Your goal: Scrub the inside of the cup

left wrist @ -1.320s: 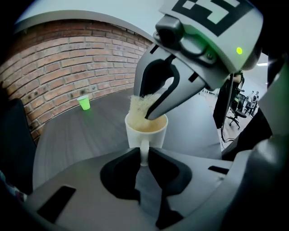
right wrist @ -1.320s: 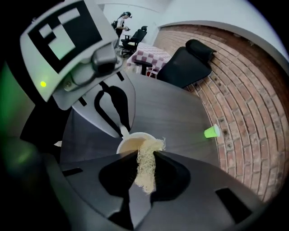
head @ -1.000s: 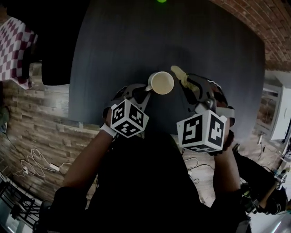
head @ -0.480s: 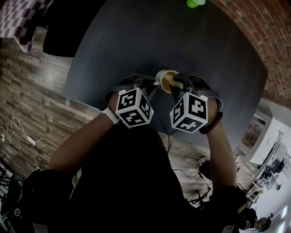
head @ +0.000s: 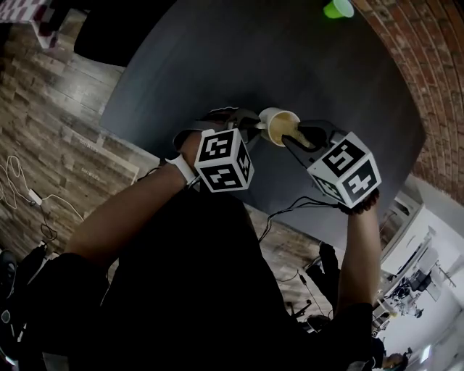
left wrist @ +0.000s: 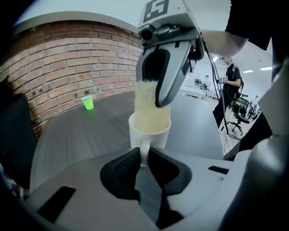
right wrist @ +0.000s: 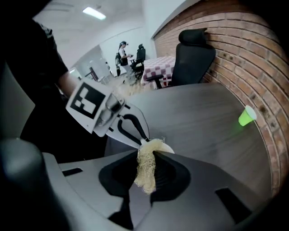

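Left gripper view: my left gripper (left wrist: 143, 163) is pinching the white cup (left wrist: 149, 131) by its handle. The jaws are sitting close together, with only the thin handle pressed between the pads. The cup is standing upright on the dark grey table (left wrist: 76, 135), mouth up, just beyond my jaw tips.

Right gripper view: my right gripper (right wrist: 146, 159) is clamping a pale, fibrous scrubber (right wrist: 145, 173). The jaws are narrowed onto it, with a tuft hanging out behind the pads. The gripper is pointing steeply down over the cup, and the scrubber's lower end is dipping into the cup's mouth. How deep it is reaching I cannot tell.

Head view: both grippers are meeting at the cup near my edge of the table, left at the handle side and right above the rim.

A small green cup (head: 338, 9) is standing well apart at the far side of the table, close to the brick wall (head: 413, 80).
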`<state>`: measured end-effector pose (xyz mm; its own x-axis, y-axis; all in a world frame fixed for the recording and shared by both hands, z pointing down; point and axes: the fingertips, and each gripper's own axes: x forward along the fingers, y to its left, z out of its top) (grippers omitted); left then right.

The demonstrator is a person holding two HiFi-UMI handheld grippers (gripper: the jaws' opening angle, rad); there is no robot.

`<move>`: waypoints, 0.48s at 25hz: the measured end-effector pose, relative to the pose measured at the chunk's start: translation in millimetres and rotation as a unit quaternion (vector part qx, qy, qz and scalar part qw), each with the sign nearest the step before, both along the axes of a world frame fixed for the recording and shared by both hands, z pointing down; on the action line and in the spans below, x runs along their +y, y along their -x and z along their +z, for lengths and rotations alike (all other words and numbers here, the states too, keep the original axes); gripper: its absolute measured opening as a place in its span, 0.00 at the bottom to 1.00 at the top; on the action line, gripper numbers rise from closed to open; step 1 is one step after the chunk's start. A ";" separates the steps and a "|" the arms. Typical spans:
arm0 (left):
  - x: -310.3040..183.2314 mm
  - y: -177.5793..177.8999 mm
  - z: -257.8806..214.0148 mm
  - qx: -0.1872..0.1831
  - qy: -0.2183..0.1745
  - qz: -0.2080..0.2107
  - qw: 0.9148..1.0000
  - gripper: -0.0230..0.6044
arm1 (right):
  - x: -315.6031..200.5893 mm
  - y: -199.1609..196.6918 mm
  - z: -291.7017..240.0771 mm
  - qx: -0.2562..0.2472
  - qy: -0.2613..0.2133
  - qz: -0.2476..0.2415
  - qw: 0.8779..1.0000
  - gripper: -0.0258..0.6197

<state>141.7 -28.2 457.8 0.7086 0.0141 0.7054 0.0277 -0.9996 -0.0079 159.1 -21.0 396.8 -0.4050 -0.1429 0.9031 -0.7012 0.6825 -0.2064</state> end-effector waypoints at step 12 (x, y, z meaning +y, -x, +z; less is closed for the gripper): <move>-1.7 -0.2 0.5 -0.003 -0.004 0.005 1.000 0.15 | 0.7 -4.6 5.9 0.179 -0.109 -0.228 0.951 0.17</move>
<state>141.9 -29.9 458.3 0.7049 0.0163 0.7091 0.0384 -0.9991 -0.0152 163.6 -20.3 402.7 -0.1417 -0.2263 0.9637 -0.3201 0.9317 0.1717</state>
